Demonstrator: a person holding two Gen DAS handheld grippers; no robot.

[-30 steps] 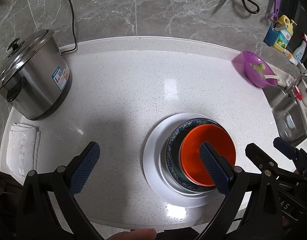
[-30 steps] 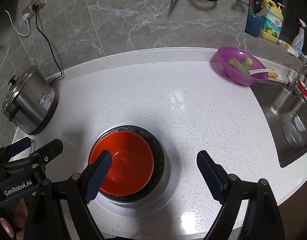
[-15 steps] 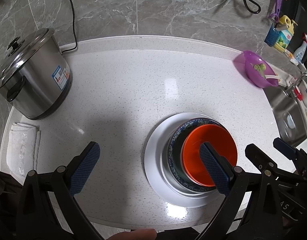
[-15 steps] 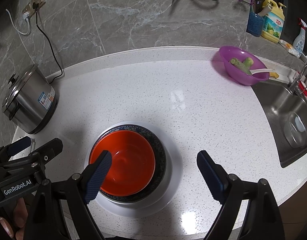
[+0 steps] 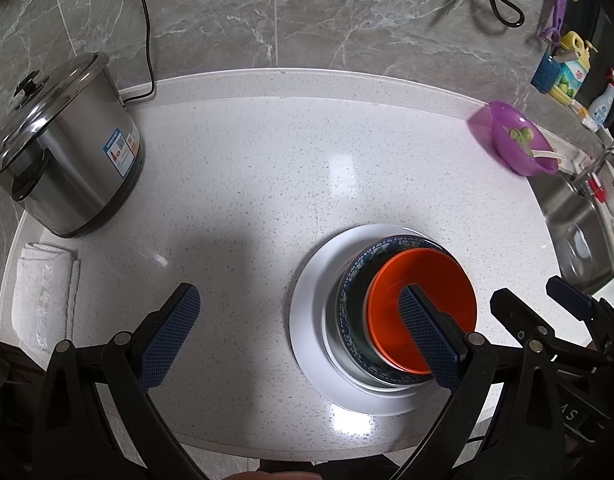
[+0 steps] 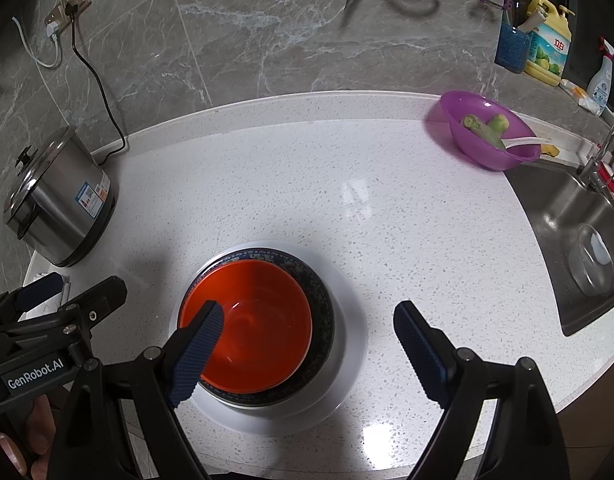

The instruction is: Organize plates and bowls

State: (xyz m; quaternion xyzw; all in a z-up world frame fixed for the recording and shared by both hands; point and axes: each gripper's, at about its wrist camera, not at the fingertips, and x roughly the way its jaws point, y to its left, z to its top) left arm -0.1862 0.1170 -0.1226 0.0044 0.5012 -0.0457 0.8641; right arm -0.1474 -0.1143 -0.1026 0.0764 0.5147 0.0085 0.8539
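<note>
Near the front of the white counter [image 5: 267,168] lies a white plate [image 5: 307,312]. On it stands a blue patterned bowl [image 5: 349,292] with an orange bowl [image 5: 427,268] nested inside. My left gripper [image 5: 299,336] hovers open just left of the stack, its right finger in front of the orange bowl, nothing held. My right gripper [image 6: 307,352] is open above the same stack: orange bowl [image 6: 259,312], blue bowl [image 6: 321,304], plate [image 6: 353,344]. Its left finger overlaps the orange bowl's rim. Each gripper also shows at the edge of the other's view, neither touching the dishes.
A steel rice cooker [image 5: 63,160] with its cord stands at the back left, a folded white towel [image 5: 43,292] in front of it. A purple bowl [image 6: 487,136] holding vegetables sits by the sink [image 6: 579,248] on the right. Bottles and scissors line the stone wall.
</note>
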